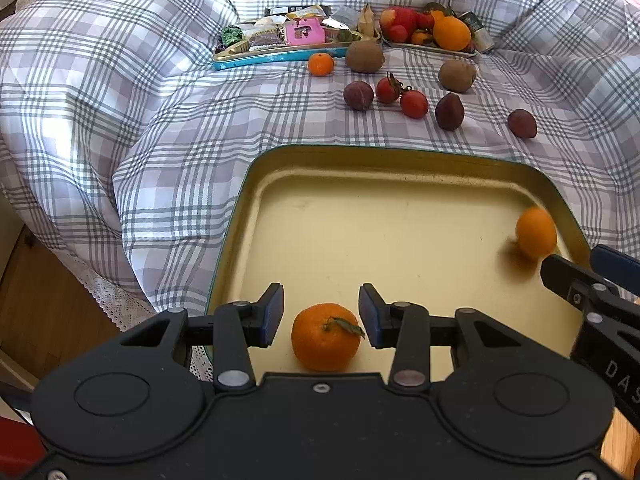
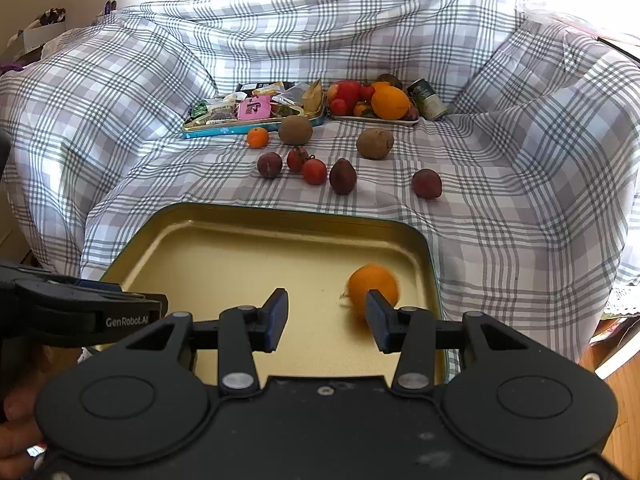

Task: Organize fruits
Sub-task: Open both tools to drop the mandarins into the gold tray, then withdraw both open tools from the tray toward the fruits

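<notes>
A yellow tin tray [image 1: 400,176] [image 2: 240,224] lies on the checked cloth in front. My left gripper [image 1: 321,316] is open over the tray; a mandarin with a leaf [image 1: 325,336] lies between its fingers, not gripped. A second mandarin [image 1: 536,233] [image 2: 372,286], blurred, is in the tray's right part. My right gripper [image 2: 327,320] is open and empty just in front of it. Loose on the cloth behind lie a small mandarin [image 1: 320,64] [image 2: 257,137], two kiwis [image 1: 364,56] [image 1: 457,75], two tomatoes [image 1: 414,103] and three dark plums [image 1: 358,95].
At the back stand a blue tin of snack packets [image 1: 276,46] [image 2: 240,114] and a white tray of mixed fruit [image 1: 432,30] [image 2: 372,102] with a can [image 2: 427,100] beside it. Cloth folds rise on both sides. Wooden floor [image 1: 44,312] lies at the left.
</notes>
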`<state>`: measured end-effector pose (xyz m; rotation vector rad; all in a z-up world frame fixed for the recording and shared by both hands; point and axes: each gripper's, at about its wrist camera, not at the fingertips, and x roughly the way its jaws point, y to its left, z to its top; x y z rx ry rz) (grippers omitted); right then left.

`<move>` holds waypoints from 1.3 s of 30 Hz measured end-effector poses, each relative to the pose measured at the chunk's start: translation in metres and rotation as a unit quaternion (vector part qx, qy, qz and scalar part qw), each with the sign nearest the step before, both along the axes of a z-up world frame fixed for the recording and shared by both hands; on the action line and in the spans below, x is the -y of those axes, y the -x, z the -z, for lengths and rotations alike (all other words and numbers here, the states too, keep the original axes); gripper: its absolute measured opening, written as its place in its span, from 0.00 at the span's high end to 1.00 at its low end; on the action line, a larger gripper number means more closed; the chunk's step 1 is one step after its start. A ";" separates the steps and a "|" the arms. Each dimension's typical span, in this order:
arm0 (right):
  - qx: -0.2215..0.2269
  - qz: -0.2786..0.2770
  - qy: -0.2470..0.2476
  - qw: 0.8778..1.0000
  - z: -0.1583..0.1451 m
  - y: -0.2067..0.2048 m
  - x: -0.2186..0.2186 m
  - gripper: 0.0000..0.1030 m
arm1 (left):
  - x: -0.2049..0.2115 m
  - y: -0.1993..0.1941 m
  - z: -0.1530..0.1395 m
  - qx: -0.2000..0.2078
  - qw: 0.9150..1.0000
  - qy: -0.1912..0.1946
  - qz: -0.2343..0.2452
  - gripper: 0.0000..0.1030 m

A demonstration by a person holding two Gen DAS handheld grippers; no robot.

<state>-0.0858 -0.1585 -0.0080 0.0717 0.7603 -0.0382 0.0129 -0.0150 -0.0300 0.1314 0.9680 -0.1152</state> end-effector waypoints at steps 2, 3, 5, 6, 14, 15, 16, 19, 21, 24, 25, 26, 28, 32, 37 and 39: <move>0.001 -0.001 0.001 1.000 0.000 0.000 0.000 0.55 | 0.000 0.000 0.000 0.000 1.000 0.000 0.000 0.51; 0.001 -0.001 0.001 1.000 0.000 0.000 0.000 0.55 | 0.000 0.000 0.000 0.000 1.000 -0.001 0.000 0.51; 0.001 -0.002 0.001 1.000 0.000 0.000 0.000 0.55 | 0.000 0.000 0.000 -0.001 1.000 -0.001 -0.001 0.51; 0.000 -0.002 0.001 1.000 0.000 0.000 0.000 0.55 | -0.001 0.000 0.000 -0.001 1.000 -0.001 -0.001 0.51; 0.000 -0.003 0.004 1.000 0.000 0.000 -0.001 0.55 | 0.000 0.000 0.000 -0.002 1.000 -0.001 -0.001 0.51; 0.000 -0.004 0.004 1.000 0.000 0.000 -0.001 0.55 | 0.000 0.000 0.000 -0.003 1.000 0.000 -0.001 0.51; 0.000 -0.004 0.005 1.000 0.000 0.000 -0.001 0.55 | 0.000 0.000 0.000 -0.003 1.000 0.000 -0.001 0.51; 0.000 -0.004 0.005 1.000 0.000 0.000 0.000 0.55 | 0.000 0.000 0.000 -0.003 1.000 -0.001 -0.001 0.51; 0.000 -0.005 0.005 1.000 0.000 0.000 -0.001 0.55 | 0.000 0.000 0.000 -0.003 1.000 -0.001 -0.001 0.51; 0.000 -0.005 0.005 1.000 0.000 0.000 -0.001 0.55 | 0.000 0.001 0.000 -0.004 1.000 -0.001 0.000 0.51; 0.000 -0.005 0.005 1.000 0.000 0.000 -0.001 0.55 | -0.001 0.001 0.000 -0.004 1.000 0.000 -0.001 0.51; 0.000 -0.004 0.005 1.000 0.000 0.000 -0.001 0.55 | -0.001 0.001 -0.001 -0.004 1.000 0.000 -0.001 0.51; 0.000 -0.005 0.005 1.000 0.000 0.000 -0.001 0.55 | -0.001 0.001 0.000 -0.003 1.000 0.000 -0.002 0.51; -0.001 -0.004 0.006 1.000 0.000 0.000 -0.001 0.55 | -0.006 0.000 -0.002 -0.004 1.000 0.009 -0.006 0.51; -0.001 -0.004 0.007 1.000 -0.001 0.000 -0.001 0.55 | -0.016 -0.005 -0.007 -0.002 1.000 0.021 -0.020 0.51; -0.002 -0.003 0.006 1.000 -0.001 0.000 0.000 0.55 | -0.022 -0.008 -0.010 0.001 0.999 0.025 -0.027 0.51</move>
